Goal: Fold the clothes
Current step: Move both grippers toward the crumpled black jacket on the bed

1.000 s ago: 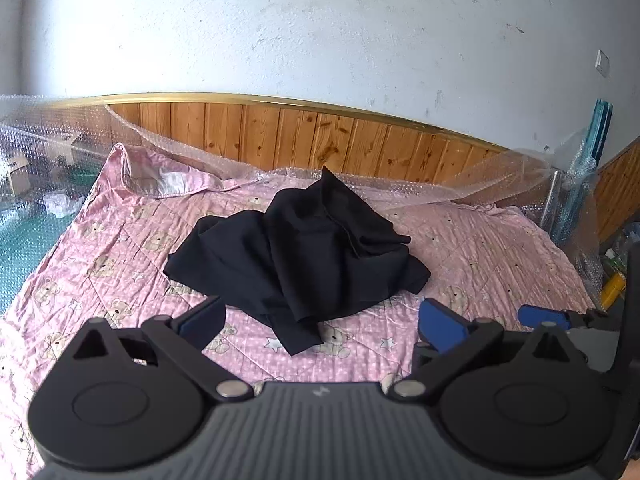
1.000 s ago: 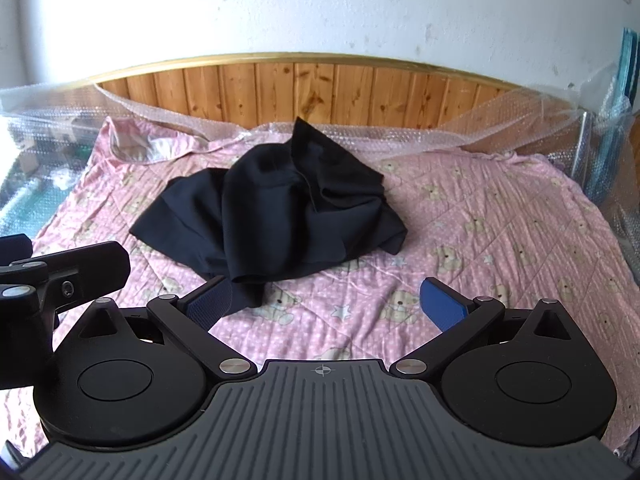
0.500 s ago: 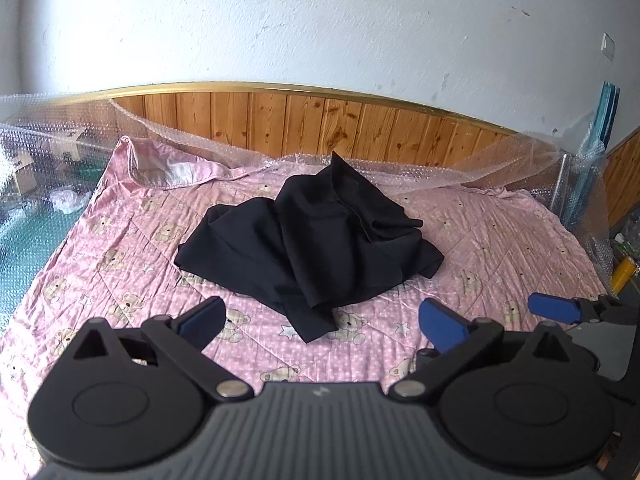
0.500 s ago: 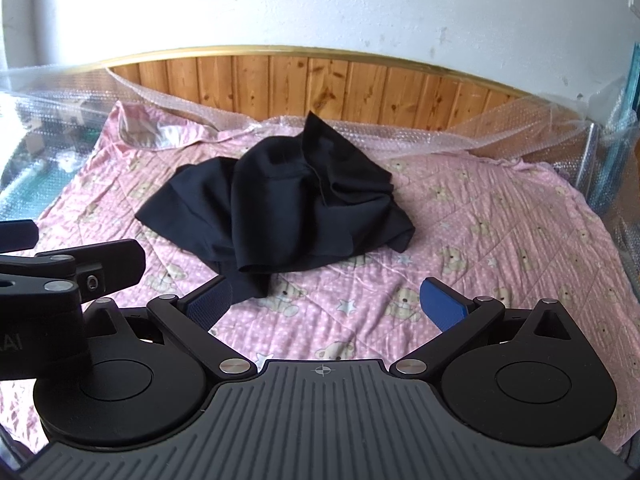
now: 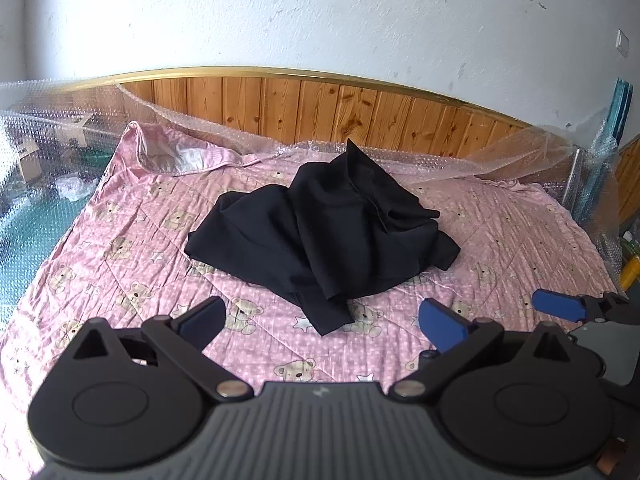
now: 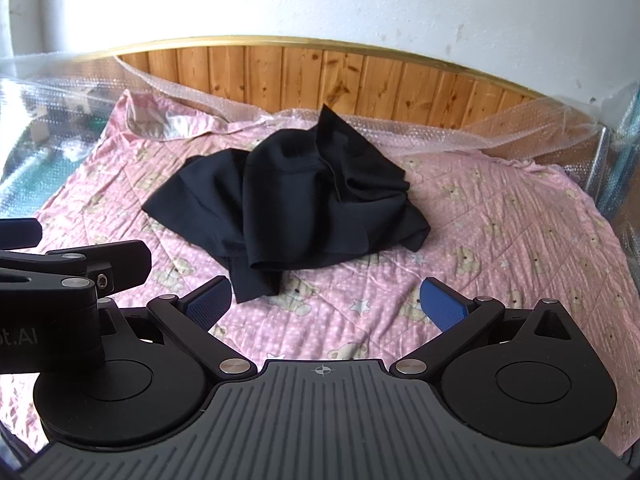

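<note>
A black garment (image 5: 324, 236) lies crumpled in a heap in the middle of the bed, on a pink bear-print quilt (image 5: 120, 248). It also shows in the right wrist view (image 6: 292, 208). My left gripper (image 5: 322, 324) is open and empty, held above the quilt just short of the garment's near edge. My right gripper (image 6: 326, 304) is open and empty, also just short of the near edge. One blue finger of the right gripper shows at the right of the left wrist view (image 5: 558, 306). The left gripper's black body shows at the left of the right wrist view (image 6: 80, 276).
A wooden headboard (image 5: 320, 108) runs behind the bed, with bubble wrap (image 5: 460, 160) draped along it and over the left side. The quilt's far left corner is folded back (image 5: 176, 156). A metal post and blue-green items (image 5: 600, 168) stand at the right.
Both grippers have drawn back and risen slightly, so the garment sits a little lower and farther in both views. The garment itself has not moved. Both grippers stay open.
</note>
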Available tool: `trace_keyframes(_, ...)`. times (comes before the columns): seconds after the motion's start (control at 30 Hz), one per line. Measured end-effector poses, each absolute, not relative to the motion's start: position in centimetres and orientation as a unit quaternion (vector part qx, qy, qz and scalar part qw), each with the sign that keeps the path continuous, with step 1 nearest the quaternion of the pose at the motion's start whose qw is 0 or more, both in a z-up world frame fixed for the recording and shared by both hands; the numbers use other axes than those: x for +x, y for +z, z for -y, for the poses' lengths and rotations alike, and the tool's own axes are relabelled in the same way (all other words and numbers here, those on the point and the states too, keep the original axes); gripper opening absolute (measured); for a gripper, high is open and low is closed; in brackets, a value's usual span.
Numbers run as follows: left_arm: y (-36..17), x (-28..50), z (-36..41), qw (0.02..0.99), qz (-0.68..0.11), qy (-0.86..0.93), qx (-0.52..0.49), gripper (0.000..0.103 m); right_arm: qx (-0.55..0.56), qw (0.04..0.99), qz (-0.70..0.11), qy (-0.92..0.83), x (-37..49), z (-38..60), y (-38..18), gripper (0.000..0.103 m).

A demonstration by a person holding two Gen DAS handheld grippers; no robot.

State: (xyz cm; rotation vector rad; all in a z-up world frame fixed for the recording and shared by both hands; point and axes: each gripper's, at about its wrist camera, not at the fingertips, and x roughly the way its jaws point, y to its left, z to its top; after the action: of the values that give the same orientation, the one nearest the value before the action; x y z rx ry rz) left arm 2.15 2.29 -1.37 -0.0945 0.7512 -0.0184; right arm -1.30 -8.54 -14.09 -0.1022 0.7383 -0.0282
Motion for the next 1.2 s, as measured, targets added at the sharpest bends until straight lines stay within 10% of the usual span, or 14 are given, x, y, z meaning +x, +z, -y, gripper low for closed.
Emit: trace_keyframes(1.2,-2.9,4.9,-3.1,0.919,-0.390,-0.014,-0.050,0.103,-0.047,0.924,-0.378,0.002,1.4,8.0,-16.1,0.096)
